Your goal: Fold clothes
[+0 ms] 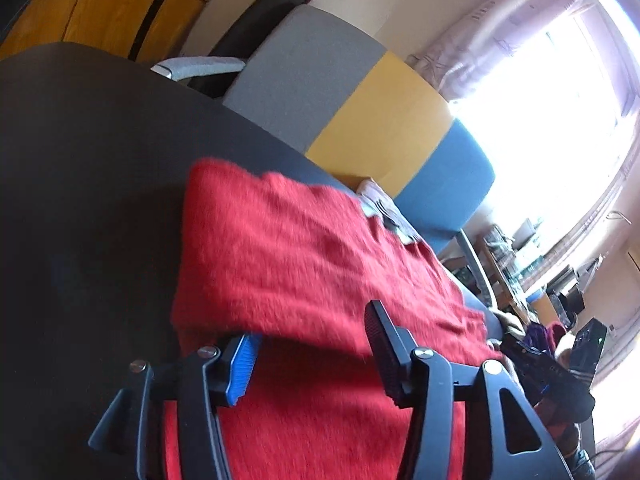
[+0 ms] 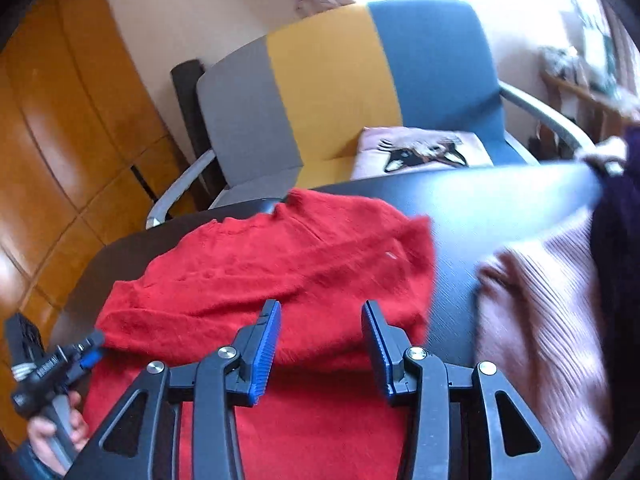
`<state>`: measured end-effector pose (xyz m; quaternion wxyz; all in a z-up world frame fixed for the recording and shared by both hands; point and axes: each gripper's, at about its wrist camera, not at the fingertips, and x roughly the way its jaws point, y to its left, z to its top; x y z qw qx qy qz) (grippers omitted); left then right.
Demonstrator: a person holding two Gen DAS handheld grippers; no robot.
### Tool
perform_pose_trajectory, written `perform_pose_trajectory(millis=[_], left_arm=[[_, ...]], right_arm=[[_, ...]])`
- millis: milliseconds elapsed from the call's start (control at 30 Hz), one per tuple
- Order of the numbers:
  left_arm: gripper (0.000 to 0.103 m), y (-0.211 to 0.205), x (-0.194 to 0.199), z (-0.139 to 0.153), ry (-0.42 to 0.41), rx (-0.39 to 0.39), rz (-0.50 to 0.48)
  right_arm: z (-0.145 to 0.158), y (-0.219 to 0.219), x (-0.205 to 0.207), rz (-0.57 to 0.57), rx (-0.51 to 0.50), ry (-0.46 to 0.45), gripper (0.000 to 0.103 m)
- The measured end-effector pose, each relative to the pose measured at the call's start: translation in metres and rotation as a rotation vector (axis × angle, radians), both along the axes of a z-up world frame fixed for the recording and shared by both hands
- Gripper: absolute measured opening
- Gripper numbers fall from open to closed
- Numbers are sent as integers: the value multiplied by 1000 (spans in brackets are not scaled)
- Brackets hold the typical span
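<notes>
- Red sweater (image 2: pixel 272 276) lies on the dark table (image 2: pixel 500 208), its far edge near the table's rim.
- Left gripper (image 1: pixel 312 344): jaws apart, nothing clamped, over the sweater.
- Right gripper (image 2: pixel 320 340): likewise released.
- Bare tabletop separates the sweater from the pink garment (image 2: pixel 552 320).

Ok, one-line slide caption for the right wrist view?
Open right gripper above folded red sweater on dark table, pink knit beside.

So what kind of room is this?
Probably a lived-in home room: a grey, yellow and blue armchair holding a dog-print cushion, a curtained window, and a red sweater on a dark table.
</notes>
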<state>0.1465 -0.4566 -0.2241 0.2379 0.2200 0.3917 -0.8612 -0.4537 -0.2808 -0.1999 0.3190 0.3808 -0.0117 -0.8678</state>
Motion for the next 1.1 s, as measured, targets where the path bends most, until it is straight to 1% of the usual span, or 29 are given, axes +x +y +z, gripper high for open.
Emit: perform_pose_trajectory(millis=[67, 200, 233, 300, 367, 400, 433, 500, 567, 667, 767, 833, 867, 900, 1033, 1100], left_arm=[[52, -4, 0, 3, -23, -30, 45], [50, -5, 2, -14, -112, -36, 100], [50, -4, 5, -16, -116, -34, 111], [50, -1, 13, -16, -86, -22, 122], [50, 6, 16, -17, -85, -26, 124], [50, 10, 15, -16, -100, -37, 119], [50, 14, 15, -15, -116, -49, 114], [50, 25, 15, -13, -150, -78, 98], [50, 36, 17, -12, -179, -105, 84], [50, 48, 29, -13, -189, -115, 85], [50, 60, 41, -13, -218, -145, 70], [50, 70, 49, -10, -252, -159, 50], [50, 76, 52, -7, -283, -168, 36], [50, 82, 56, -4, -310, -171, 22], [50, 97, 74, 7, -367, -148, -16], [50, 99, 80, 10, -418, -129, -22]], right_arm=[[-7, -6, -2, -3, 49, 21, 44], [-22, -19, -7, -8, 147, 64, 40], [-26, -22, -8, -9, 171, 74, 40], [-33, -28, -10, -11, 220, 96, 41], [-39, -29, -11, -21, 258, 106, 51], [-41, -24, -13, -33, 250, 87, 56], [-42, -20, -14, -37, 240, 73, 57], [-43, -12, -15, -39, 220, 51, 57], [-42, -10, -7, -33, 241, 61, 58], [-42, -1, 7, -31, 236, 55, 59], [-42, 10, 21, -28, 229, 49, 60], [-43, 19, 32, -29, 221, 46, 61], [-44, 23, 35, -30, 212, 42, 62], [-44, 26, 38, -31, 203, 37, 64], [-45, 36, 49, -18, 174, 27, 67], [-46, 36, 51, -12, 170, 24, 68]])
